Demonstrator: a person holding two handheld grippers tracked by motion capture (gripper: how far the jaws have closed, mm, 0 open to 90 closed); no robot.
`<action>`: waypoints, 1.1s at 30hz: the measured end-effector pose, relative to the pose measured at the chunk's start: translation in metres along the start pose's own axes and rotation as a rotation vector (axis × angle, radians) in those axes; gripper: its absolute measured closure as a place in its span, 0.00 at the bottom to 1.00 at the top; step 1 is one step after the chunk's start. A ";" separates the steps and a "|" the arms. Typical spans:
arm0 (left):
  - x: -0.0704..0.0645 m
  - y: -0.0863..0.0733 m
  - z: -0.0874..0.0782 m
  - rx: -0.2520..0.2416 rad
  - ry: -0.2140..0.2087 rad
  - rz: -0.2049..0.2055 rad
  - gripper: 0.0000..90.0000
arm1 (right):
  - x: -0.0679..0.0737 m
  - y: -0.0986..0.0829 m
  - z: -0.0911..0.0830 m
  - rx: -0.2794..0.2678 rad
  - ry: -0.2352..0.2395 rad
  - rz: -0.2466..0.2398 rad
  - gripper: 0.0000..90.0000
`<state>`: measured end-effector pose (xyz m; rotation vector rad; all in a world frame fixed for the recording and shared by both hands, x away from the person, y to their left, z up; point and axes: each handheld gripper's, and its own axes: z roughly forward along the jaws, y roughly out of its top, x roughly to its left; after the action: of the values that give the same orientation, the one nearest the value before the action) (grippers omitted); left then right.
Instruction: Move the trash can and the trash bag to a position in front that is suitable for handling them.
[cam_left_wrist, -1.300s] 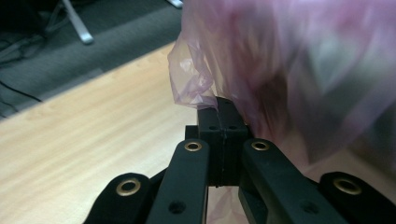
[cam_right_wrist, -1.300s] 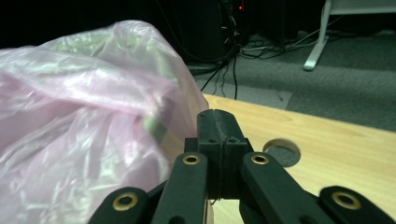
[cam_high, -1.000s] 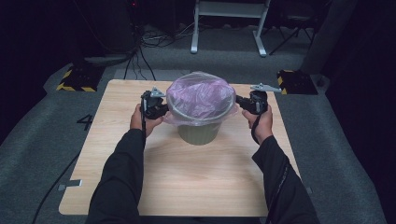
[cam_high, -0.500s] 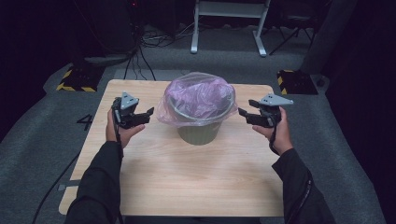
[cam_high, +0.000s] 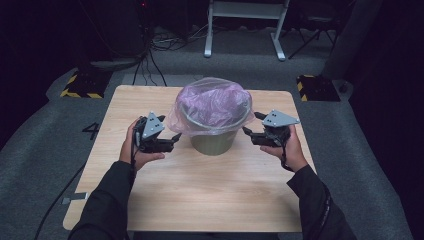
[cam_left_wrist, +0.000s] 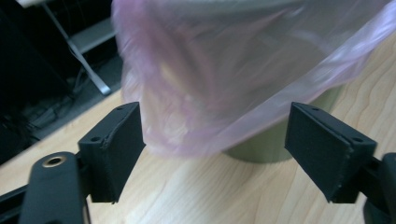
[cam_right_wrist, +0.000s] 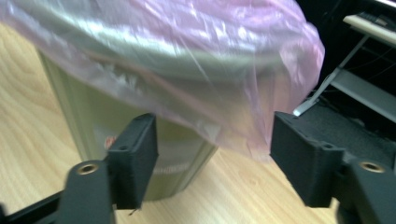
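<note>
One bin (cam_high: 212, 142) lined with one pink bag (cam_high: 212, 102) stands mid-table (cam_high: 200, 200). Two grippers, left gripper (cam_high: 172, 141) at nine o'clock, right gripper (cam_high: 250, 125) at three, gape wide, holding nothing.

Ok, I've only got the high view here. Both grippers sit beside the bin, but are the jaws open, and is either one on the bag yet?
Observer: The left gripper is open wide; the pink bag's hanging edge sits ahead of its jaws, not clamped.
Operator: And the right?
Observer: The right gripper is open too, with the bag's skirt drooping just beyond the gap.
Operator: Anything on the bin below the bag?
Observer: The right gripper view shows a label on the olive bin wall, too blurred to read.
</note>
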<state>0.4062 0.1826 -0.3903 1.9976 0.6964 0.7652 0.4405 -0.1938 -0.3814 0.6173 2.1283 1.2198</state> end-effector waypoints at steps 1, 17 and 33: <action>-0.003 0.003 0.002 -0.003 0.007 0.012 0.34 | 0.001 0.002 0.001 -0.015 0.005 -0.008 0.55; -0.015 0.004 0.028 0.064 -0.023 0.120 1.00 | 0.013 -0.012 0.001 0.005 0.036 -0.039 1.00; -0.013 -0.019 0.048 0.176 -0.081 0.119 1.00 | 0.022 -0.048 0.029 0.083 0.090 0.027 1.00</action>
<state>0.4293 0.1579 -0.4311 2.2330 0.6198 0.7083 0.4405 -0.1843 -0.4413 0.6402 2.2618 1.1995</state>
